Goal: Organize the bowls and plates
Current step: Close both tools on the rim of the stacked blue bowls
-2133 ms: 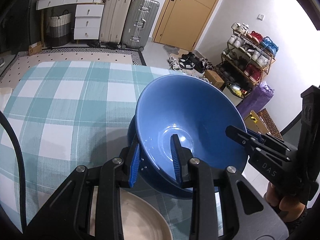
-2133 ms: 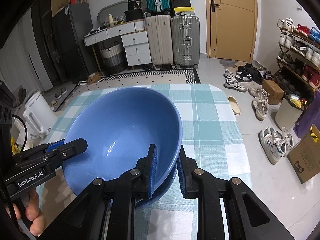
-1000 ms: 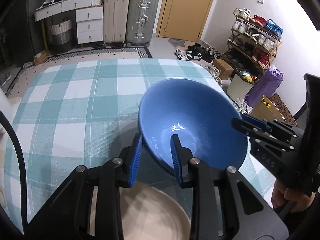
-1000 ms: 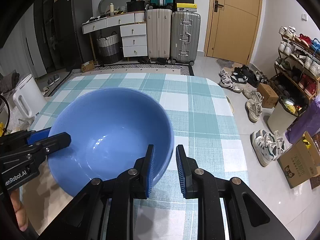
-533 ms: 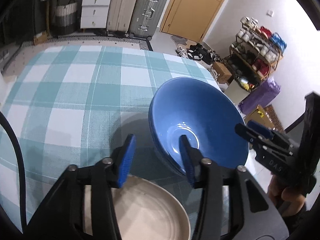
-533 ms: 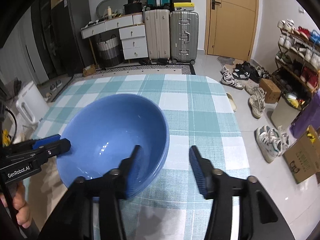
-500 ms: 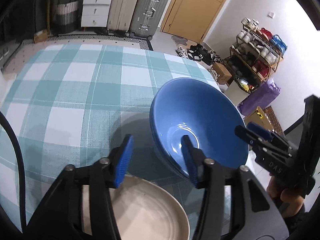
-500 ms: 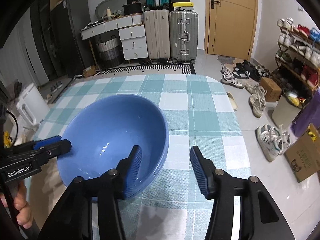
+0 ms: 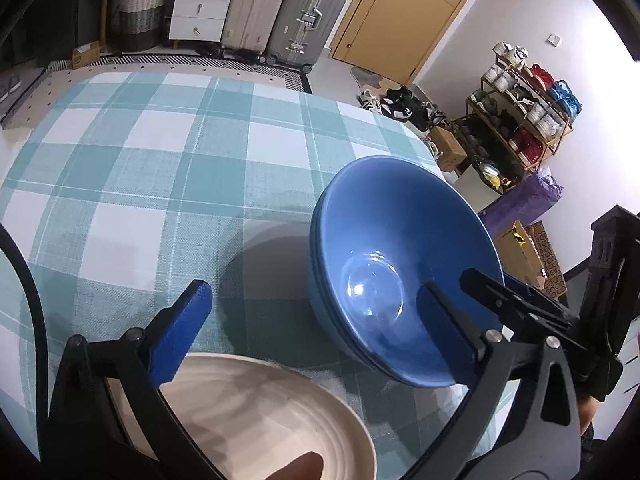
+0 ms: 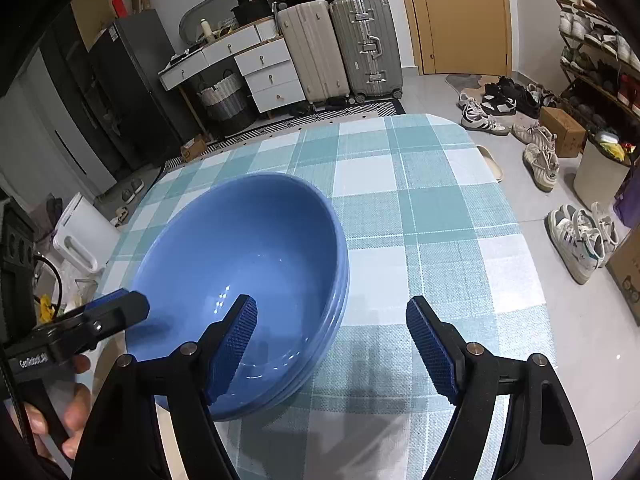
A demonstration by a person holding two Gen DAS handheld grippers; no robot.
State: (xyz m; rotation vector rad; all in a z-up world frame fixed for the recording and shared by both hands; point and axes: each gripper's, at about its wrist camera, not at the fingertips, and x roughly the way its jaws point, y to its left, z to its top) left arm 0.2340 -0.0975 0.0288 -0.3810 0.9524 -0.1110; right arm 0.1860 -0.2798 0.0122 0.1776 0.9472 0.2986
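Resting free, blue bowl (image 10: 244, 264) straddled by both grippers' spread jaws.

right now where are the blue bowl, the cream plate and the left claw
blue bowl (image 9: 372, 280), left wrist view, inner base
cream plate (image 9: 260, 420), left wrist view, ridged inner face
left claw (image 9: 316, 324), left wrist view, midway between its open fingertips

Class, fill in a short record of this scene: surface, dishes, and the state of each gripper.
surface: table with a teal checked cloth
bowls: blue bowls, nested in a stack on the cloth
plate: cream plate, beside the stack
left gripper: open, holding nothing
right gripper: open, holding nothing
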